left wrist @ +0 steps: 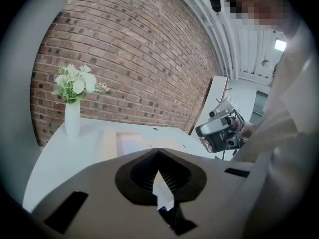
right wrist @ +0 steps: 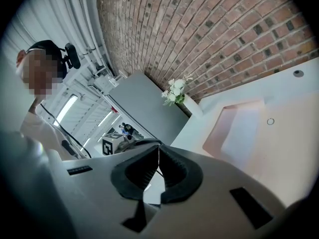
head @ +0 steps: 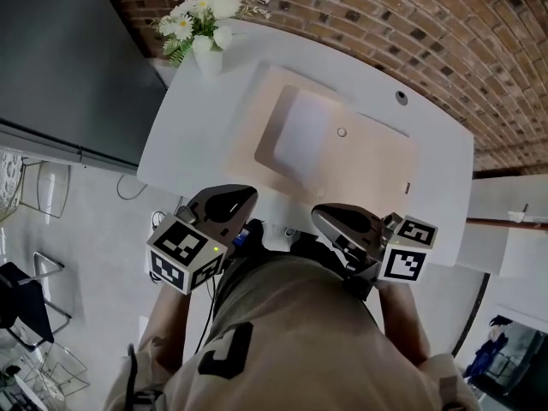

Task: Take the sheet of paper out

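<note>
Overhead, at 12 o'clock on the white table [head: 180, 135], the sheet of paper [head: 301, 135] lies in a pinkish folder [head: 381, 157]; left gripper [head: 229, 200] and right gripper [head: 336, 219] hang at 6, short of it. Left gripper view: jaws clenched, empty. Right gripper view: same, probably parked for the approach.

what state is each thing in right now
left gripper: shut, empty
right gripper: shut, empty
sheet of paper: flat in the pink folder, untouched
pink folder: lying flat on the table
vase: upright, holding flowers
</note>
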Demonstrator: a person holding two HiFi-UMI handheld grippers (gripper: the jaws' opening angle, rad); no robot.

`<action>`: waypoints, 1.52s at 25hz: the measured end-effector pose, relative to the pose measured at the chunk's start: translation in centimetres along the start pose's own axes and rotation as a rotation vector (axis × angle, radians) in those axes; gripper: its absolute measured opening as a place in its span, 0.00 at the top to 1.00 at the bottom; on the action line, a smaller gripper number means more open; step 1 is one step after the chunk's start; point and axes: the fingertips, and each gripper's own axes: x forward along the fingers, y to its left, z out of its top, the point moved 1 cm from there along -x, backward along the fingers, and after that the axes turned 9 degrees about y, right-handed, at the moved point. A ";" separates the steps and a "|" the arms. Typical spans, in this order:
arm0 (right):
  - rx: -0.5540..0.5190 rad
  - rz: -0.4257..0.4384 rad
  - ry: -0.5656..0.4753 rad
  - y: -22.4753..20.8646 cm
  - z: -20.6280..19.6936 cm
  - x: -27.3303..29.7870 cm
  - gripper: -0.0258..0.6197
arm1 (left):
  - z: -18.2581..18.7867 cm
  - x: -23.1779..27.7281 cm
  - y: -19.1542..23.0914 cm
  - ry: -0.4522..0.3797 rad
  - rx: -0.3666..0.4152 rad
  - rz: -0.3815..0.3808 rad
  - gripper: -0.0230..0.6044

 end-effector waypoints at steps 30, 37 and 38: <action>0.625 0.179 -0.031 -19.4 -1.9 0.6 0.53 | 1.6 3.4 -2.1 0.071 -0.051 0.148 0.94; 0.726 0.116 0.009 -22.2 -3.3 2.8 0.48 | 1.3 3.1 -1.6 0.067 -0.050 0.133 0.94; 0.739 0.112 0.017 -22.5 -3.5 3.1 0.47 | 1.2 3.0 -1.5 0.068 -0.052 0.132 0.94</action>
